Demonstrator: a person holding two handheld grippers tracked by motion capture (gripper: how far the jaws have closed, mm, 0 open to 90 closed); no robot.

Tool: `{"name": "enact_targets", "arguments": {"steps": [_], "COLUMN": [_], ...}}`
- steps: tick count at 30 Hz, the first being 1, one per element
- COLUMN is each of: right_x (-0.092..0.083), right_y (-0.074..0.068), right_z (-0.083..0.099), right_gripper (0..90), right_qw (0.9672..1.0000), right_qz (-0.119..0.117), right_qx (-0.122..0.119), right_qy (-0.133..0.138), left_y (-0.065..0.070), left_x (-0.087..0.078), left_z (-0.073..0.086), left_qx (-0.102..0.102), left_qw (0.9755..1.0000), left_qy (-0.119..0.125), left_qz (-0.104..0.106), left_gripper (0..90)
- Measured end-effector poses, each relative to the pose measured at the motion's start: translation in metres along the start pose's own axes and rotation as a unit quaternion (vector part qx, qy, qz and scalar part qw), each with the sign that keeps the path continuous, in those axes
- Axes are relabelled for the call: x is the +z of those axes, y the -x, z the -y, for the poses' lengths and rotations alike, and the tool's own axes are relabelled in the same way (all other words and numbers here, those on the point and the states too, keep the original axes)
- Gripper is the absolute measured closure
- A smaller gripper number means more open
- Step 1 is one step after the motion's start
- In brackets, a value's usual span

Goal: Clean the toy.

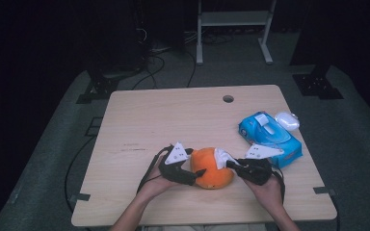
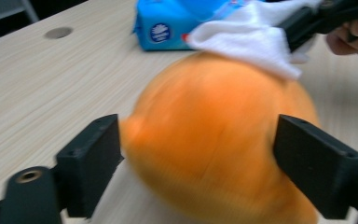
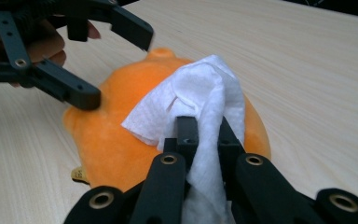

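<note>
An orange plush toy [image 1: 212, 168] lies near the table's front edge, between both hands. My left gripper [image 1: 196, 162] reaches it from the left. In the left gripper view the jaws of that gripper [image 2: 198, 154] stand wide on either side of the blurred toy [image 2: 214, 149]. The right gripper view shows the left gripper [image 3: 114, 67] with one jaw clear above the toy [image 3: 107, 135], so it is open. My right gripper [image 3: 204, 135] is shut on a white wipe [image 3: 200, 88], which is draped on the toy's top. The wipe [image 1: 221, 155] sits at the toy's right side.
A blue pack of wipes [image 1: 270, 137] lies to the right of the toy, with a small white object [image 1: 287, 120] behind it. A round cable hole [image 1: 228, 98] is near the table's far edge. Bare wood [image 1: 149, 120] spans the left and middle.
</note>
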State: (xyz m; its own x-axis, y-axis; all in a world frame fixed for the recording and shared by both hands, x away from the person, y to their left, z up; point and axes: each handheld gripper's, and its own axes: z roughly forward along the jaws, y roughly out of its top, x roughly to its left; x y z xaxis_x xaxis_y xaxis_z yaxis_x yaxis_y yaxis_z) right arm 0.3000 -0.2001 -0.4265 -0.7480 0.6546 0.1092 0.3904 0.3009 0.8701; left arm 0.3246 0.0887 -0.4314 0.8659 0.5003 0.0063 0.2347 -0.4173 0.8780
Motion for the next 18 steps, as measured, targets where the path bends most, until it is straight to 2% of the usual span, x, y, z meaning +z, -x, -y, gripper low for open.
{"name": "enact_targets", "arguments": {"steps": [3,4,5,8,10,11,13,14,16,18], "right_x": [0.000,0.000,0.001,0.005,0.008,0.007,0.006,0.005,0.002,0.000], "right_y": [0.000,-0.003,-0.007,-0.024,-0.030,-0.029,-0.020,-0.015,-0.005,0.000], "right_z": [0.000,-0.001,-0.003,-0.008,-0.012,-0.012,-0.011,-0.009,-0.005,-0.002], "right_gripper": [84.3,84.3,84.3,84.2,84.1,84.1,84.2,84.2,84.2,84.2], "right_qw": [1.0000,1.0000,1.0000,0.9992,0.9984,0.9984,0.9992,0.9995,0.9996,0.9998], "right_qz": [0.000,0.001,-0.001,-0.025,-0.024,-0.021,-0.016,-0.005,0.015,0.015], "right_qx": [0.003,-0.001,-0.006,-0.030,-0.051,-0.053,-0.035,-0.032,-0.025,-0.011], "right_qy": [0.000,0.001,0.001,0.009,0.004,0.002,0.007,0.005,0.003,0.003], "left_y": [-0.004,-0.003,-0.001,0.005,0.008,0.007,0.006,0.004,0.000,-0.002], "left_x": [0.005,0.007,0.009,0.009,0.007,0.007,0.006,0.006,0.005,0.007], "left_z": [0.004,0.006,0.007,0.005,0.004,0.004,0.005,0.005,0.005,0.005], "left_qx": [-0.028,-0.020,-0.006,0.023,0.037,0.033,0.024,0.018,-0.009,-0.030], "left_qw": [0.9994,0.9994,0.9996,0.9993,0.9989,0.9990,0.9992,0.9994,0.9996,0.9990], "left_qy": [-0.011,-0.012,-0.013,-0.011,-0.014,-0.011,-0.006,-0.007,-0.001,-0.004], "left_qz": [0.015,0.024,0.024,0.027,0.024,0.028,0.032,0.029,0.026,0.032], "left_gripper": [13.3,18.1,21.5,26.4,28.3,28.6,28.3,26.1,19.4,15.8]}}
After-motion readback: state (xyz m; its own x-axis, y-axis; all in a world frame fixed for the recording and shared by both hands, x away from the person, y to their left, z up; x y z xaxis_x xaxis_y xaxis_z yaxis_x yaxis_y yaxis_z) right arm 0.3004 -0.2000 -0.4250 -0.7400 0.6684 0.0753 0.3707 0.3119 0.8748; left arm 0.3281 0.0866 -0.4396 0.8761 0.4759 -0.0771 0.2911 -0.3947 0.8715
